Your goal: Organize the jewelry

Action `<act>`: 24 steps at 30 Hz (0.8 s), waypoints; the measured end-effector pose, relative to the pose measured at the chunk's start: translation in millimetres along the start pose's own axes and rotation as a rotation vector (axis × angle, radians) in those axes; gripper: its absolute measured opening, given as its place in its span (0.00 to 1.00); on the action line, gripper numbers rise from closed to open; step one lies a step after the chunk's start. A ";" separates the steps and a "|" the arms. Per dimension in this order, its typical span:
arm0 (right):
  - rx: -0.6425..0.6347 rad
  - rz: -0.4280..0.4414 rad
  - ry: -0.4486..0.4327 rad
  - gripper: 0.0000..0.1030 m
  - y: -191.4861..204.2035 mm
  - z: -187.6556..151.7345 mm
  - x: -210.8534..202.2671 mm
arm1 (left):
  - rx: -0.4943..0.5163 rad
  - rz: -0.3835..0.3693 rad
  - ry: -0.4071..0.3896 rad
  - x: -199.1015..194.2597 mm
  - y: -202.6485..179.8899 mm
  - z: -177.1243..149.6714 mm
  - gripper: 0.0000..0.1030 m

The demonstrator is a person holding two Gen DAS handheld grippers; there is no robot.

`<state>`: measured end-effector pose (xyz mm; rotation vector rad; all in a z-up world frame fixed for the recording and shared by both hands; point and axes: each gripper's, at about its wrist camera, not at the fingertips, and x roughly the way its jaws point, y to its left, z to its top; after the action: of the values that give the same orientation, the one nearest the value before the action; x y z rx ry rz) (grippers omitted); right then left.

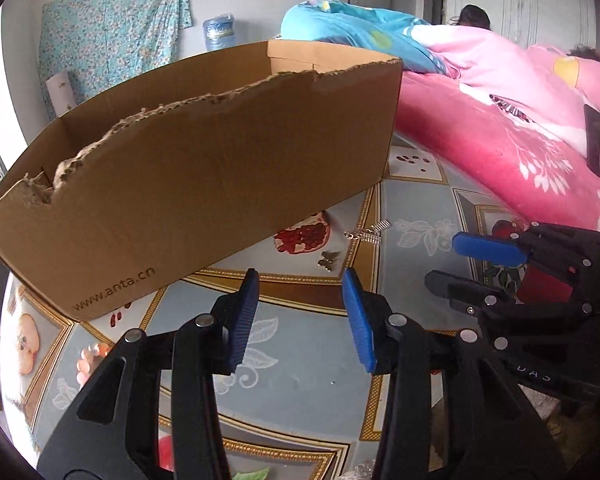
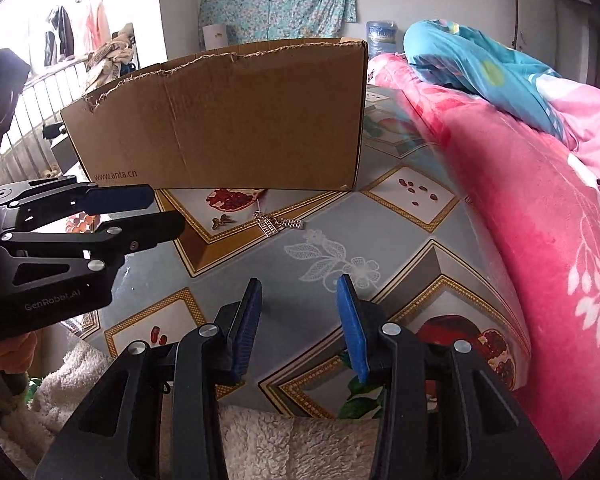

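I hold my left gripper (image 1: 300,280) above a table (image 2: 380,220) covered with a smooth, glossy cloth printed with grey and gold diamond shapes and pomegranates; its two blue ribbed pads stand apart and nothing is between them. My right gripper (image 2: 298,286) is the same: two blue ribbed pads apart, holding nothing, low over the near part of the table. On the far side stands one cardboard box (image 1: 204,160), brown and matte, with a torn, ragged upper edge and small printed letters at its lower left corner. Just in front of the box, on the cloth, lie the jewelry pieces, and I count three: one small butterfly charm (image 2: 222,221) on the left, one ladder-shaped silver charm (image 2: 269,226) in the middle, and one little bar-shaped silver charm (image 2: 292,224) touching or almost touching it on the right. They are thin metal and shiny. Between my pads and the charms the cloth is flat and free. On the right a soft pink blanket (image 2: 540,220) with white flower print rises along the table edge, and a fluffy white towel (image 2: 284,444) lies at the near edge.
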<state>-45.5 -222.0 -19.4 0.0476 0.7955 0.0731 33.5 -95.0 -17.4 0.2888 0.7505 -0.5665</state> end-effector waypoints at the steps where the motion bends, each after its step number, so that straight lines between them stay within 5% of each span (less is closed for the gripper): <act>1: 0.004 0.006 -0.008 0.40 -0.5 -1.0 -0.2 | 0.018 0.007 0.009 4.6 -4.1 1.6 0.40; 8: -0.012 0.032 -0.036 0.49 0.4 -3.9 -0.4 | 0.077 0.050 0.010 20.6 -16.6 6.6 0.17; 24: -0.006 0.091 -0.047 0.61 1.9 -7.2 -2.2 | 0.099 0.027 0.006 31.2 -21.7 12.3 0.03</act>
<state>-52.3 -220.1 -22.7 0.0795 0.7455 0.1603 46.3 -129.9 -32.0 0.3917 0.7242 -0.5785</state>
